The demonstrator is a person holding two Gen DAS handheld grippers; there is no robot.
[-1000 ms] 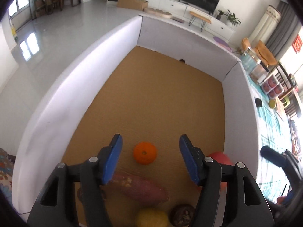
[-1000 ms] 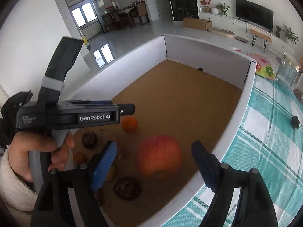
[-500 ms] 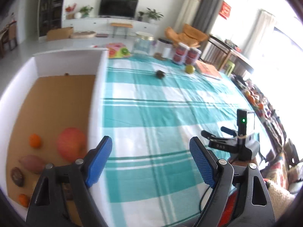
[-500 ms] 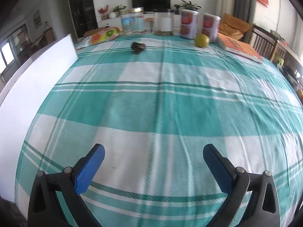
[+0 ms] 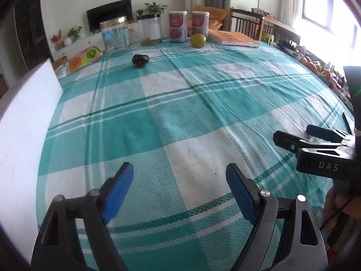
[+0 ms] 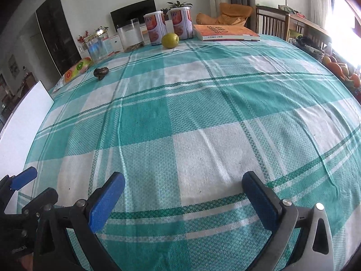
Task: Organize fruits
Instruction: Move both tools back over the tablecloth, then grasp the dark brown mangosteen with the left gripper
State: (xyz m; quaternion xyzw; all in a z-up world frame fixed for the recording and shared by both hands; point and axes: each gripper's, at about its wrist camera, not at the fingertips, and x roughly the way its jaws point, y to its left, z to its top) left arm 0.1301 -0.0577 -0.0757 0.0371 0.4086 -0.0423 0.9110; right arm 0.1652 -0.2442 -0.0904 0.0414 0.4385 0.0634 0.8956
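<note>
White flat-walled box (image 5: 24, 122) at the far left edge of the table (image 5: 180, 117), smooth board, its inside hidden. Table covering: woven cloth in teal-and-white check, slightly wrinkled. Left tool (image 5: 179, 181): black frame, ribbed blue pads, jaws spread wide, nothing between them, bare cloth beneath. Right tool (image 6: 183, 189): same build, jaws spread to their widest, empty, over bare cloth. Far side of the table, left to right: flat packet printed with fruit slices (image 5: 84, 57); dark, lumpy, wrinkled fruit (image 5: 140, 59), alone on the cloth well apart from both tools; clear glass jar with metal rim (image 5: 115, 35); frosted clear container (image 5: 150, 30); two cylindrical red-labelled cans (image 5: 188, 26), upright side by side; round yellow-green fruit (image 5: 197, 40), smooth, just in front of the cans; orange-covered book (image 5: 232, 38), lying flat. Pile of orange fruit (image 5: 315, 66) beyond the right table edge.
</note>
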